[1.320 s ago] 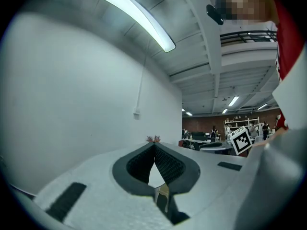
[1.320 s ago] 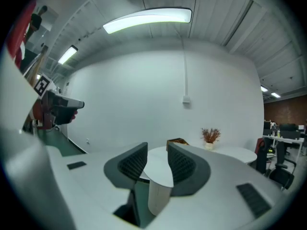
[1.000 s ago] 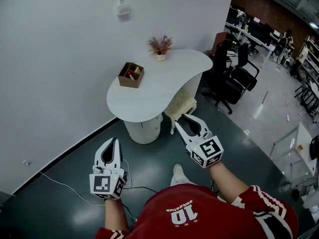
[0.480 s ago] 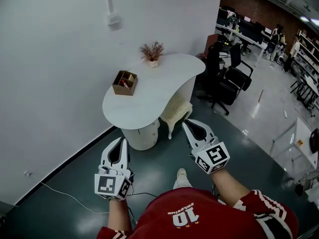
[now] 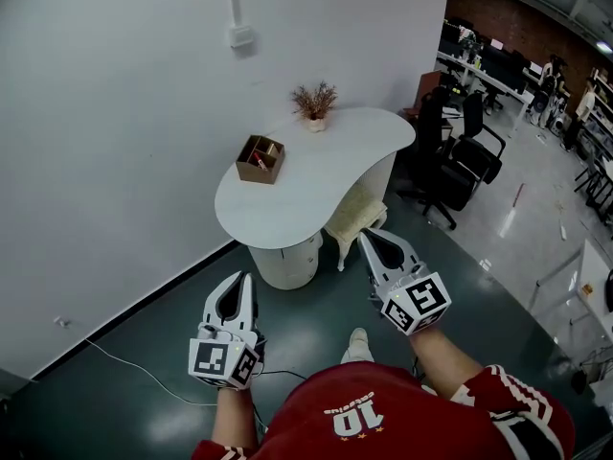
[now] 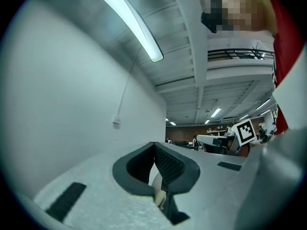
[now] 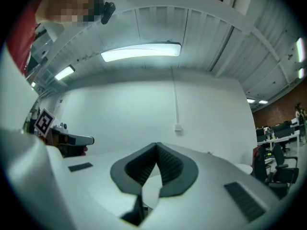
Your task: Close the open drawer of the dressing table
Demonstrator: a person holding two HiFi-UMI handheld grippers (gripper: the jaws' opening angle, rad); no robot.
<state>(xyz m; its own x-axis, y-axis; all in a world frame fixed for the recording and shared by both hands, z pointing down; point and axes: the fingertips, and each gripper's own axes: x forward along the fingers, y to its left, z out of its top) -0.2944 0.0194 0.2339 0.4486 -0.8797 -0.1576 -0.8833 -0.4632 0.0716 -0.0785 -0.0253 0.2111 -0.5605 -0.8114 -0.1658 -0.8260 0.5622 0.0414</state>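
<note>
The white dressing table [image 5: 330, 166] with a curved top stands against the wall ahead of me. Its round pedestal [image 5: 287, 259] is below the top; from here I cannot tell whether a drawer stands open. Both grippers hang in the air well short of it, pointing toward it. My left gripper [image 5: 238, 281] is shut and empty, its pads meeting at the tip [image 6: 154, 145]. My right gripper [image 5: 370, 237] has just been closing and is shut [image 7: 157, 145] with nothing between the jaws.
A brown wooden box [image 5: 261, 158] and a small dried plant [image 5: 314, 101] sit on the table top. A cream stool [image 5: 356, 215] is tucked under it on the right. Black office chairs [image 5: 460, 161] stand further right. A cable [image 5: 124, 367] runs across the dark floor.
The right gripper's jaws have come together from partly open. Both grippers have drawn back and up a little, and my view has shifted slightly.
</note>
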